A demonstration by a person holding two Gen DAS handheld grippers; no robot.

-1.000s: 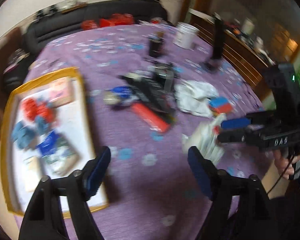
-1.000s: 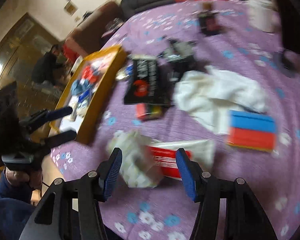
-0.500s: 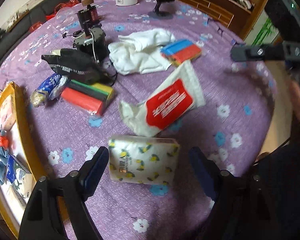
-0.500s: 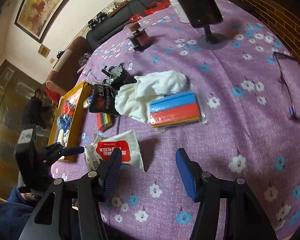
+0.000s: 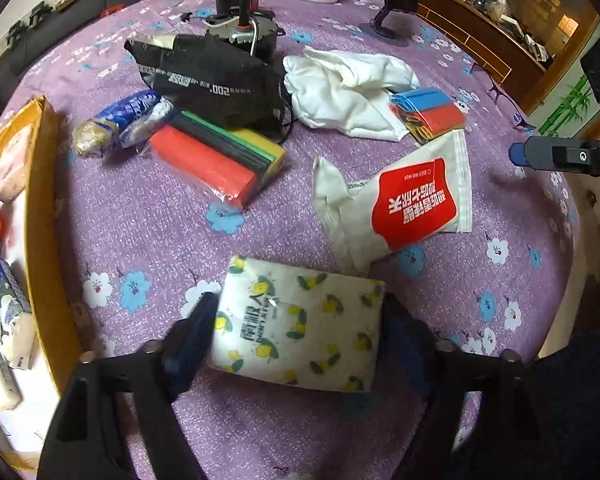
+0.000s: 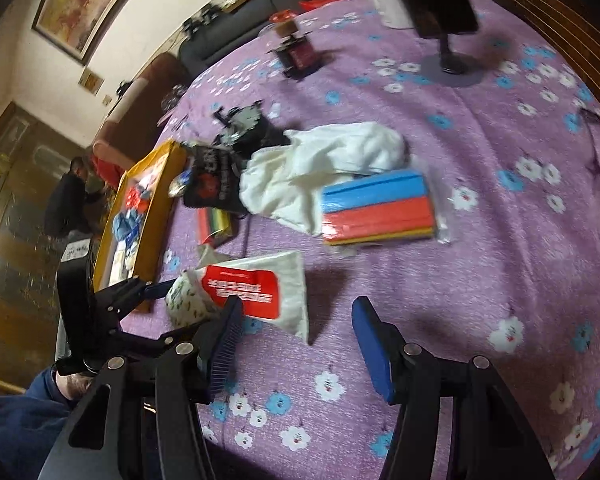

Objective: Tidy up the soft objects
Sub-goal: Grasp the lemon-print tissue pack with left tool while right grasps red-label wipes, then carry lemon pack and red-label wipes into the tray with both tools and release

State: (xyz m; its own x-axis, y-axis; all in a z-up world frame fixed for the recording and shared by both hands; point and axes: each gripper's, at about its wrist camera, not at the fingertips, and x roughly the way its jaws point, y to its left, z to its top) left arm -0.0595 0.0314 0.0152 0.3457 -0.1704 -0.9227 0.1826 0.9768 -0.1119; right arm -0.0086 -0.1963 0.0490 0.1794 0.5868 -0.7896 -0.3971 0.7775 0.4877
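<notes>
Left tool (image 5: 296, 320) straddles lemon-print tissue pack (image 5: 300, 330); red-label pouch (image 5: 404, 200) just beyond.

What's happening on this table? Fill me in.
A person is tidying soft goods on a purple flowered tablecloth. The left tongs straddle a lemon-printed tissue pack, pads against its sides. The right tongs hover open and empty. A white pouch with a red label lies nearby; a yellow-rimmed tray holds sorted items.
</notes>
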